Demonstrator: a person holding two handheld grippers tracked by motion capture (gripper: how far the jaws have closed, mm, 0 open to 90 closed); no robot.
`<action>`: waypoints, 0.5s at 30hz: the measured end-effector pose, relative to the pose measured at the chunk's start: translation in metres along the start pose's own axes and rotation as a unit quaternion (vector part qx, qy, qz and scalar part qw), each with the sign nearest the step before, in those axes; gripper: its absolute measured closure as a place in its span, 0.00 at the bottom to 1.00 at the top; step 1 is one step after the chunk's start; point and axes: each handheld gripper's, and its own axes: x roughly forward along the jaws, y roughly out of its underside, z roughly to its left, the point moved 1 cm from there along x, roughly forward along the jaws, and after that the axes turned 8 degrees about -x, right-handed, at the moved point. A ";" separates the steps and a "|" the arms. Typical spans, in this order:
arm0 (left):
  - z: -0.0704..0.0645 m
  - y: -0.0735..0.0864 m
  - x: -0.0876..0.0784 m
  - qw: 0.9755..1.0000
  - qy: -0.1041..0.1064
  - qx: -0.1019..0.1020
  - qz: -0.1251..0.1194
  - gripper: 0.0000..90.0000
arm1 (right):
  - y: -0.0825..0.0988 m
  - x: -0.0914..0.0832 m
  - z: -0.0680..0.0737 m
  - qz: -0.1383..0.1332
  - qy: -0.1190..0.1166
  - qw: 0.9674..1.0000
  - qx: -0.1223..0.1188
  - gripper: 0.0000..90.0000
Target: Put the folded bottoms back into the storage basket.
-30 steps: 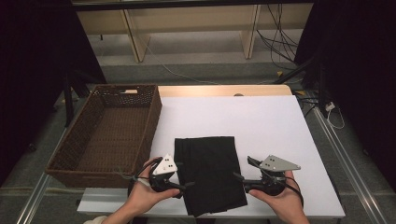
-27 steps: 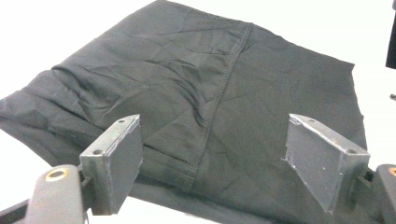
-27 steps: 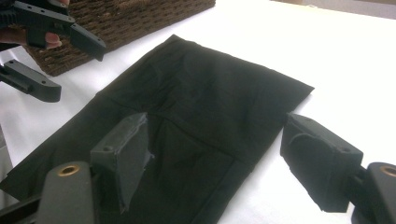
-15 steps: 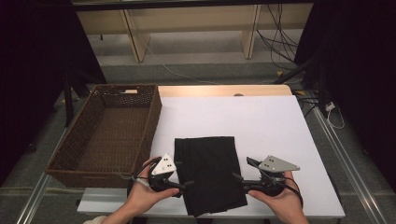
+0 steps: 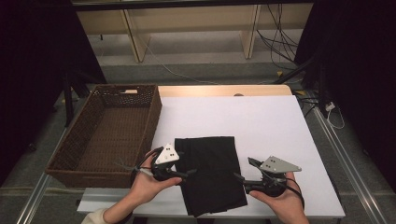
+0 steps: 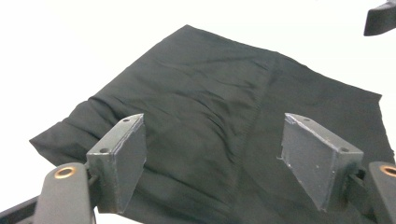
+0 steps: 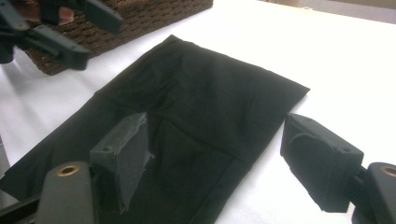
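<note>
A black folded cloth (image 5: 210, 172) lies flat on the white table (image 5: 261, 121) near its front edge. My left gripper (image 5: 187, 173) is at the cloth's left edge, held in a hand. Its jaws stand open over the cloth (image 6: 210, 107), have just closed a little, and pinch nothing. My left gripper (image 6: 212, 163) points across the fabric. My right gripper (image 5: 243, 170) is at the cloth's right edge. In its own view my right gripper (image 7: 215, 158) is open above the cloth (image 7: 196, 107), with the left gripper (image 7: 70, 32) beyond.
A dark brown wicker basket (image 5: 149, 116) stands empty on the left, its wall close to the left hand. White table surface stretches behind and to the right of the cloth. Shelves and cables lie beyond the table's far edge.
The left gripper has shifted slightly at the cloth's left edge. The right gripper and the cloth have stayed put.
</note>
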 end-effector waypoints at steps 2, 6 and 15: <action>0.003 -0.007 0.005 1.000 -0.003 0.002 0.002 0.26 | 0.000 0.000 -0.001 0.000 0.000 1.000 -0.003 0.28; 0.011 -0.022 0.018 1.000 -0.006 0.007 0.004 0.26 | 0.000 0.001 -0.001 0.001 -0.001 1.000 -0.002 0.28; 0.025 -0.050 0.056 0.999 -0.019 0.016 0.027 0.26 | 0.001 0.003 -0.001 0.005 -0.004 1.000 -0.003 0.28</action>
